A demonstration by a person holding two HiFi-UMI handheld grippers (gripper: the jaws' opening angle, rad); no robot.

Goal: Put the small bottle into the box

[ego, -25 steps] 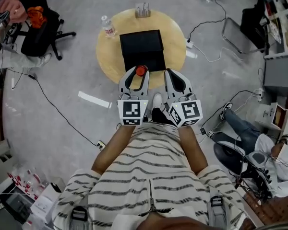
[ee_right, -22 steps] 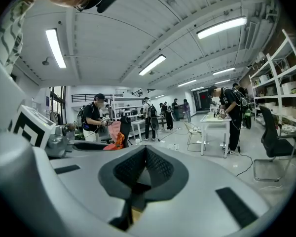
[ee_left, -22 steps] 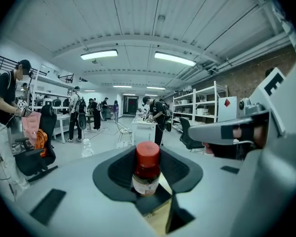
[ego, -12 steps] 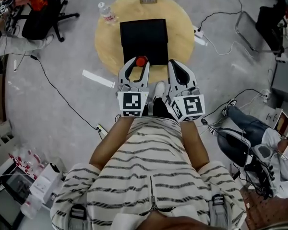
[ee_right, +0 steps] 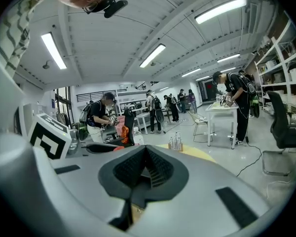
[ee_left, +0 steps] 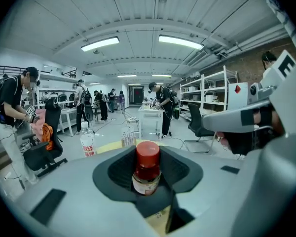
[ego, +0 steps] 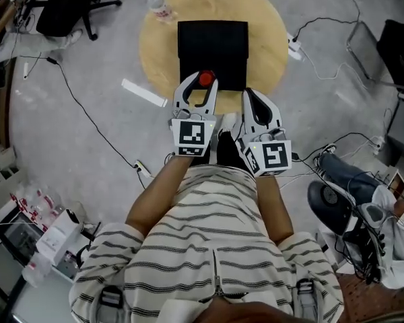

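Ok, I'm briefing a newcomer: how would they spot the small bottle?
Find the round wooden table with the black box on it. By the box's near edge, the left gripper grips the small bottle: red-capped, unlike the clear water bottle at the table's rim.

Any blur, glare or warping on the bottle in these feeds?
Head view: evenly lit, sharp, bottle clear; the edges bend. Left gripper view: heavy fisheye, dark corners, bottle crisp, no glare on it. Right gripper view: same fisheye, near jaws slightly soft.
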